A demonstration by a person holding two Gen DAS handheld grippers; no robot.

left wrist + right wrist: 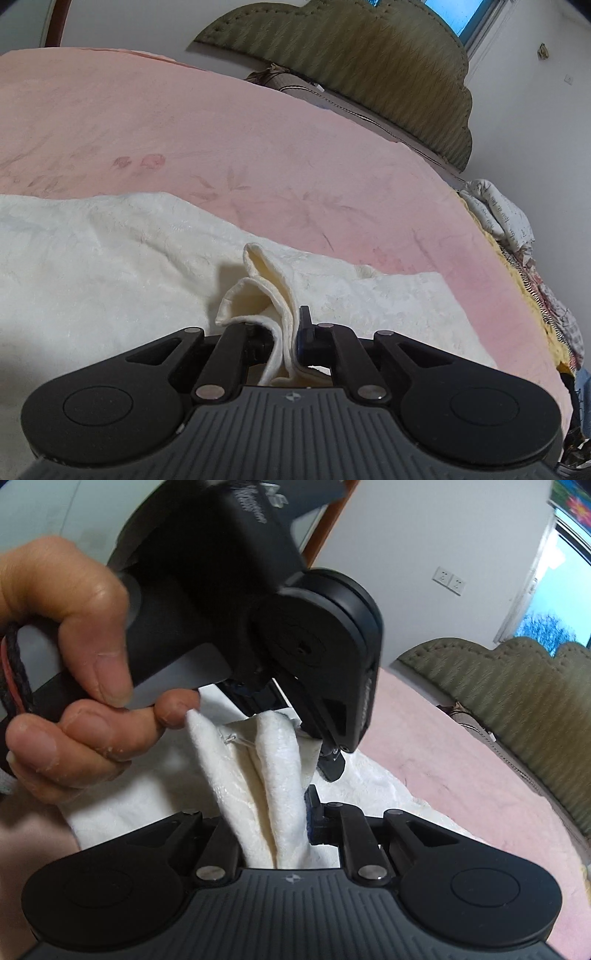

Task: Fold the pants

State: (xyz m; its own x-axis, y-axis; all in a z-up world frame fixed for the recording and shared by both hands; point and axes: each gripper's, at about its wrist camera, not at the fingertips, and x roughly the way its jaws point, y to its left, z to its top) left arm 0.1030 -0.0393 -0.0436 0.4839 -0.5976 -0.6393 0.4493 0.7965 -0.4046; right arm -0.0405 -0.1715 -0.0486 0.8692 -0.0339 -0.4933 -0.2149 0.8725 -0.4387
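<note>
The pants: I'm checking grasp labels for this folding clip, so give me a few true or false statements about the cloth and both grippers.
1. The left gripper is shut on the pants. True.
2. The right gripper is open and empty. False: it is shut on a bunched fold of the white cloth.
3. The pants lie on a pink bedspread. True.
4. The pants are dark blue. False: they are white.
5. The two grippers are far apart. False: the right wrist view shows the left one close ahead.

Pink bed (221, 122), green headboard (362, 70), white walls (535, 122).
</note>
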